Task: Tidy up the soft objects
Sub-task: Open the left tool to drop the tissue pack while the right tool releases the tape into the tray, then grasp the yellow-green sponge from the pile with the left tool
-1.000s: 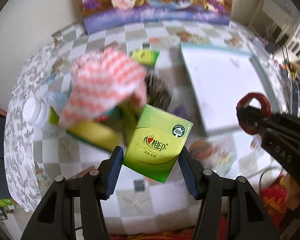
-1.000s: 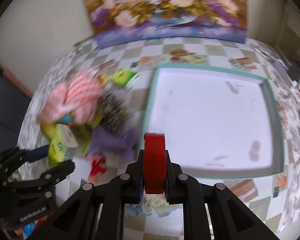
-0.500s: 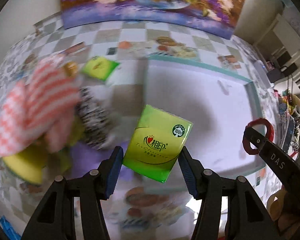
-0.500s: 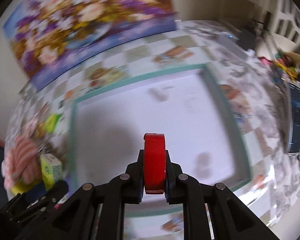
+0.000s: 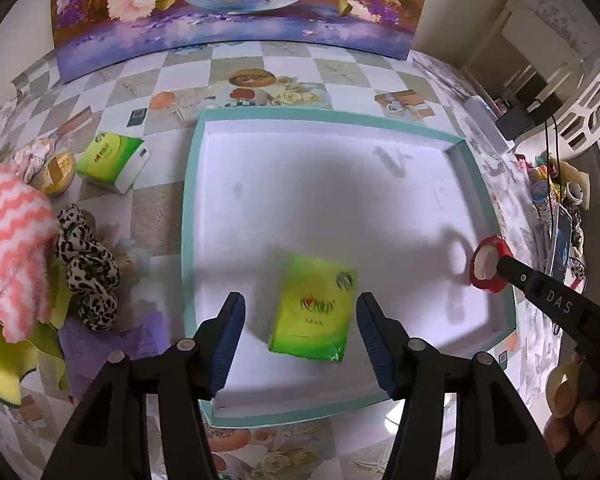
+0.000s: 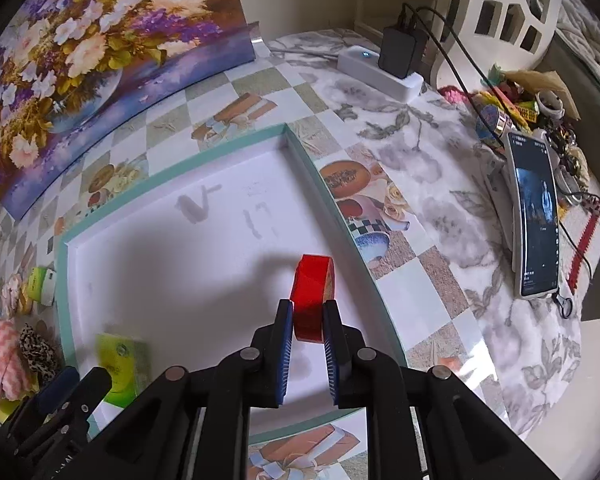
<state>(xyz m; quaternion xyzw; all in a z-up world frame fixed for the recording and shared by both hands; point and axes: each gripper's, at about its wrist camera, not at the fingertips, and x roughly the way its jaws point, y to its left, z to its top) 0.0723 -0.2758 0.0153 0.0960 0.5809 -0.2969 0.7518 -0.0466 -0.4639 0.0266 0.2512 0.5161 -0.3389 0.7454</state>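
Left gripper (image 5: 300, 320) opening, tissue pack (image 5: 312, 308) between, untouched.

"How many green tissue packs (image 5: 311, 314) were there?"

"Two. One lay in the tray (image 5: 472, 168), the other, a second green pack (image 5: 110, 156), lay on the table outside it."

"And trays?"

"Just the one, white inside with a teal rim."

"Rolls of tape?"

"One red roll (image 6: 313, 295) was plain to see. A tan roll (image 5: 58, 168) sat by the second pack, so two at least."

"Cloths?"

"One pink-and-white zigzag cloth (image 5: 10, 236), one leopard-print piece (image 5: 86, 268), one purple cloth (image 5: 112, 342). The yellow sponges (image 5: 2, 366) overlapped; I could not count them."

"Phones?"

"One phone (image 6: 536, 216), at the table's edge."
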